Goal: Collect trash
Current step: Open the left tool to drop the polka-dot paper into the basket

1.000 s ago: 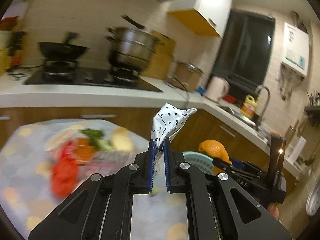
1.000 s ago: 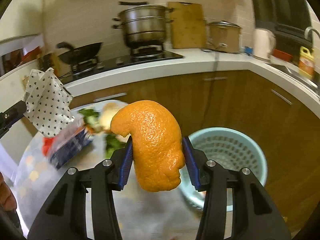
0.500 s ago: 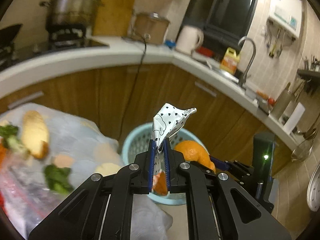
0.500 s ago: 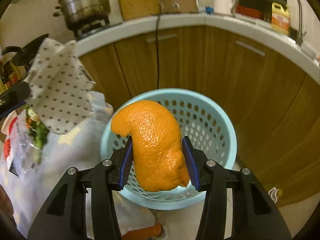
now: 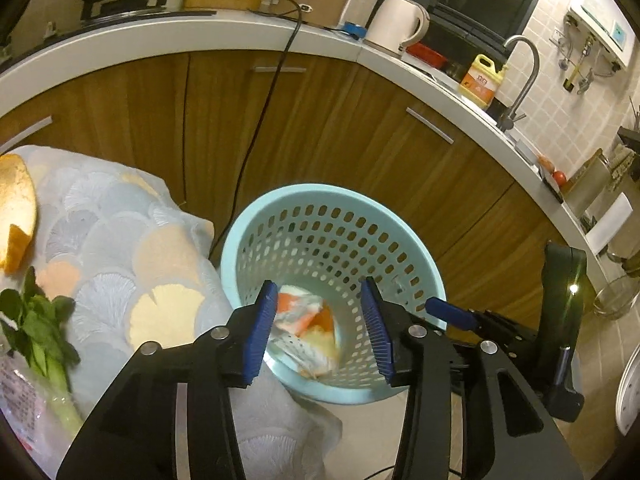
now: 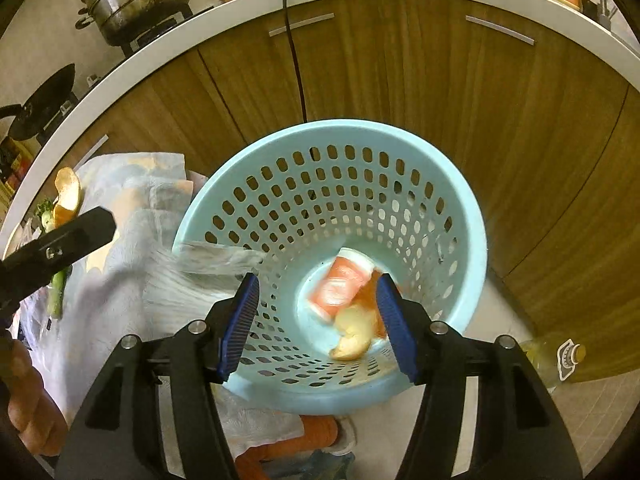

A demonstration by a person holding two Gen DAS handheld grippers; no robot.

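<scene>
Dropped orange peel now inside basket

Basket on floor before cabinets; peel and wrapper inside. Bench left of basket, greens on it.

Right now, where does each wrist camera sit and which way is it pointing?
Left wrist: rides the left hand-held gripper, looking down past its open blue-padded fingers into the pale blue perforated plastic basket; the right hand-held gripper shows at lower right.
Right wrist: rides the right hand-held gripper, tilted steeply down over the same basket, fingers open; the left hand-held gripper's black tip juts in at left, with the person's hand below.
Shared: basket, wooden cabinets, black cord.
</scene>
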